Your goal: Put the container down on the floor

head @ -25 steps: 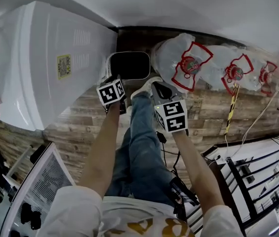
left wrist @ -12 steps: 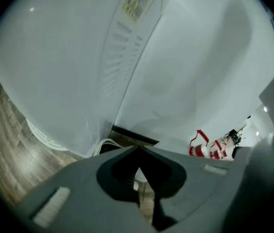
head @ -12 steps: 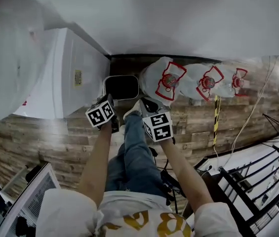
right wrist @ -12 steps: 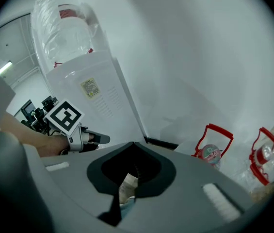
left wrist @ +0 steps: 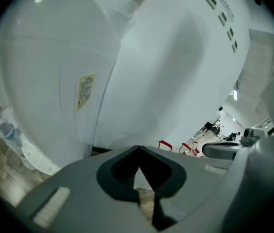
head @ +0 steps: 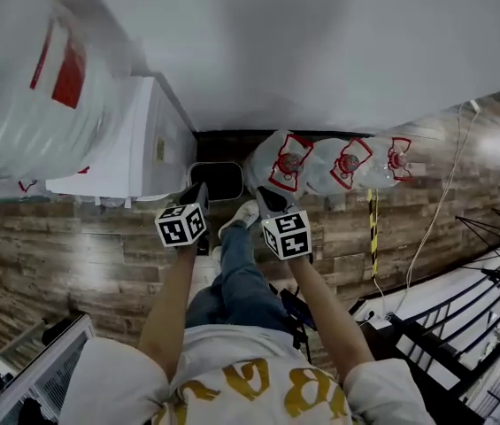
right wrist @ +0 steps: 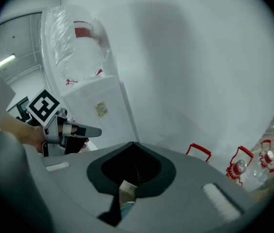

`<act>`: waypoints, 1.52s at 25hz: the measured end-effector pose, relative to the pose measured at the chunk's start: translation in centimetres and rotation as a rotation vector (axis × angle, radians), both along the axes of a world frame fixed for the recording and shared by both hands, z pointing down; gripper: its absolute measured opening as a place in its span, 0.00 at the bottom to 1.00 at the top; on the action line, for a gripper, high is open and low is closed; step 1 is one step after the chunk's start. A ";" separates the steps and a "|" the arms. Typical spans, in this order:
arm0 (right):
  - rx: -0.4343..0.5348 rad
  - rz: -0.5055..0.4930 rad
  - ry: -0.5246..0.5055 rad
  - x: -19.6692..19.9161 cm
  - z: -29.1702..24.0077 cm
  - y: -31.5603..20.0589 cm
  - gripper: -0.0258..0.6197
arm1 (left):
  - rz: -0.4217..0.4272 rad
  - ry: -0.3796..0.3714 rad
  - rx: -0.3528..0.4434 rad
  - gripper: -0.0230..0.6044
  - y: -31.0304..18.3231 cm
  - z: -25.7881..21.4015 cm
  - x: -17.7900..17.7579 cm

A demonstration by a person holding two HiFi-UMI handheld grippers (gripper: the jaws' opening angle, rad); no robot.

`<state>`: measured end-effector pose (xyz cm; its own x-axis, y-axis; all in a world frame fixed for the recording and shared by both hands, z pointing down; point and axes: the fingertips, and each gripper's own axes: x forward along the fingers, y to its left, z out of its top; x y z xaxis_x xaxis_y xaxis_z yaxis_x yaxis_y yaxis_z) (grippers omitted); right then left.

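Jaws of the left gripper [left wrist: 137,148] are pressed tight together with nothing between them. The right gripper [right wrist: 133,144] is the same: closed up and empty. Both are held out in front of the person, side by side.

A second ago they were low down, right by the container [head: 217,180]. Now they have come up and away from it, and everything below looks smaller, so I think the person is standing back up.

The container sits on the wood floor [head: 81,255], against the wall [head: 320,51]. It is between the white machine [head: 134,149] and the bags [head: 285,162] with red handles. The person's shoe [head: 242,212] is just in front of it.

Nothing holds the container now, so the job looks done.
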<state>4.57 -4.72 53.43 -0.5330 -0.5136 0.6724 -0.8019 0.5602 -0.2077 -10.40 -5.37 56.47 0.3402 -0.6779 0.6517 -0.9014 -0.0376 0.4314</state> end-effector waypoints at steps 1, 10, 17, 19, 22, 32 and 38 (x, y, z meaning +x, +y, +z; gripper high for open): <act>0.008 0.017 -0.002 0.3 -0.7 0.3 0.09 | 0.014 -0.010 0.018 0.04 0.3 -1.0 0.0; 0.085 0.093 -0.062 -0.7 -7.5 3.1 0.09 | -0.006 -0.035 0.145 0.04 4.2 -9.0 -2.0; 0.139 0.137 -0.061 -0.3 -11.9 6.3 0.09 | -0.033 0.034 0.237 0.04 6.7 -13.9 -2.8; 0.156 0.128 -0.060 -0.7 -12.8 7.5 0.09 | -0.056 0.047 0.259 0.04 7.5 -15.5 -2.9; 0.191 0.123 -0.060 -1.3 -13.8 8.4 0.09 | -0.036 0.030 0.274 0.04 8.1 -17.2 -2.6; 0.229 0.149 -0.094 -2.6 -15.1 9.1 0.09 | -0.020 -0.041 0.320 0.04 8.2 -19.0 -3.4; 0.214 0.166 -0.102 -2.7 -15.0 8.6 0.09 | -0.017 -0.047 0.308 0.04 8.2 -18.4 -3.9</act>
<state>1.87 3.88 38.43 -0.4889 -0.7243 0.4862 -0.8674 0.4626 -0.1831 -14.27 2.86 38.07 0.3015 -0.8512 0.4295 -0.9217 -0.1448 0.3600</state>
